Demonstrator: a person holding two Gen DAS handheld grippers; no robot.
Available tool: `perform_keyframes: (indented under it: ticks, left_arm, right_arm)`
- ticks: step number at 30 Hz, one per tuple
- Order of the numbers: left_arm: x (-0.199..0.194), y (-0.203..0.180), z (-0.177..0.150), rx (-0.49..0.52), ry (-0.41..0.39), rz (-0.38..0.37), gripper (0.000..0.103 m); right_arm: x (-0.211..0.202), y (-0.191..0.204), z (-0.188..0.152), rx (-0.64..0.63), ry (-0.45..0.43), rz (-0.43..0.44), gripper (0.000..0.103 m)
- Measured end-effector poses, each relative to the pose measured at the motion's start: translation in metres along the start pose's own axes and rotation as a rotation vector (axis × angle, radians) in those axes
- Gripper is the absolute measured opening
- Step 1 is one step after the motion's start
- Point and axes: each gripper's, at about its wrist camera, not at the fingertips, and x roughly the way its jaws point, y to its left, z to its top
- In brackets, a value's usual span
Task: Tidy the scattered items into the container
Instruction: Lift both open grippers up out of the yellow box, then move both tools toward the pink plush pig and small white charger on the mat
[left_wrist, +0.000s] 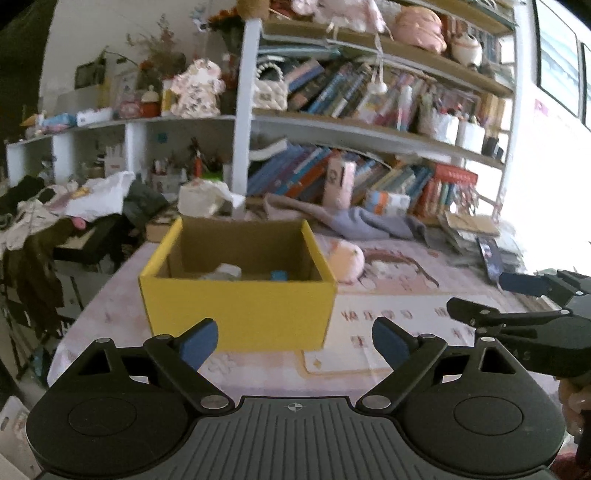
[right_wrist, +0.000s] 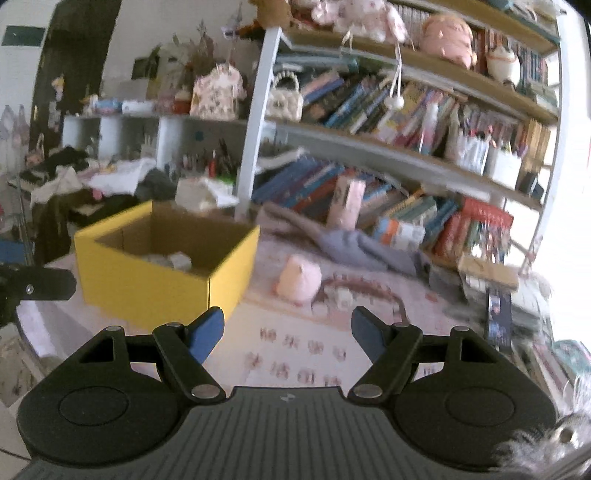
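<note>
A yellow cardboard box (left_wrist: 240, 314) stands open on the pink patterned tablecloth (left_wrist: 388, 354), straight ahead of my left gripper (left_wrist: 295, 341). The gripper is open, nothing between its blue pads. Inside the box lie a white item (left_wrist: 225, 271) and a small blue one (left_wrist: 279, 275). A pink plush toy (left_wrist: 345, 262) sits on the cloth just right of the box. My right gripper (right_wrist: 286, 328) is open and empty, with the plush toy (right_wrist: 299, 278) ahead of it and the box (right_wrist: 147, 284) to its left. A small white item (right_wrist: 343, 295) lies beside the plush.
A grey cloth (right_wrist: 354, 247) and an upright pink carton (right_wrist: 347, 203) lie behind the plush, against packed bookshelves (right_wrist: 369, 122). Stacked booklets (right_wrist: 498, 317) crowd the table's right side. Clothes are heaped on a desk (left_wrist: 74, 206) to the left. A hand (left_wrist: 576, 402) holds the right gripper (left_wrist: 491, 295).
</note>
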Motion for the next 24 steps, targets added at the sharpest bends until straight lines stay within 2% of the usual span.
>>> perform_keyframes:
  ticks: [16,24]
  left_arm:
    - [0.019,-0.022,-0.024,0.091,0.161,-0.108,0.096]
    - [0.036,-0.039,-0.021,0.113,0.187,-0.17,0.096]
  right_arm:
    - [0.005,-0.006,-0.026,0.032,0.216,-0.038,0.08]
    - [0.003,-0.014,-0.031,0.01,0.238,-0.067,0.08]
